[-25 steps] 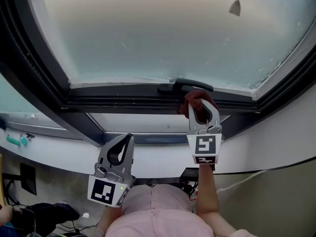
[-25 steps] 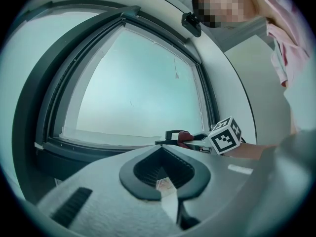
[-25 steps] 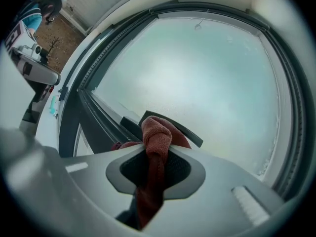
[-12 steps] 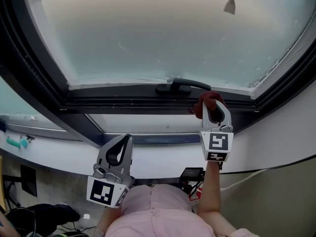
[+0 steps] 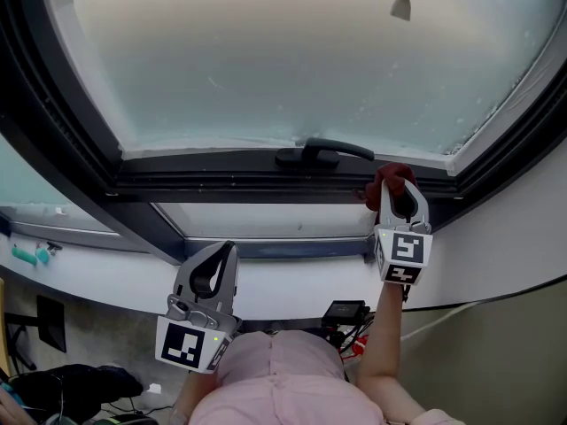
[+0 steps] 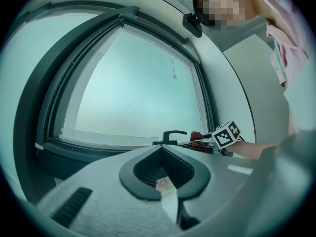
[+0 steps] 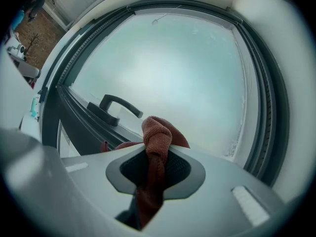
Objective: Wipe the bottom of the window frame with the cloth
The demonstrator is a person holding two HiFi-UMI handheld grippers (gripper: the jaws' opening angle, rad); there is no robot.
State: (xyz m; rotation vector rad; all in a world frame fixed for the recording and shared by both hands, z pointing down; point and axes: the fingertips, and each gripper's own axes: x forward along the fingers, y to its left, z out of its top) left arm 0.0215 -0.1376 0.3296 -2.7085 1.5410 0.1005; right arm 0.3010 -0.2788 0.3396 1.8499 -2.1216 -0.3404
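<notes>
Two hand-held grippers are in view, and the right hand-held gripper is the one at the work. Its jaws are clamped on the reddish-brown cloth, and the bunched end pokes out past the tips. That end appears to rest on the bottom of the window frame, just right of the window handle. The dark rail's long axis runs side to side, so the next stroke likely has to slide along it rather than push toward the glass. Most of the rail lies left of the handle, and only a short stretch lies to its right. The left hand-held gripper hangs below and left of the handle, apart from the frame, its jaws together and gripping nothing.
</notes>
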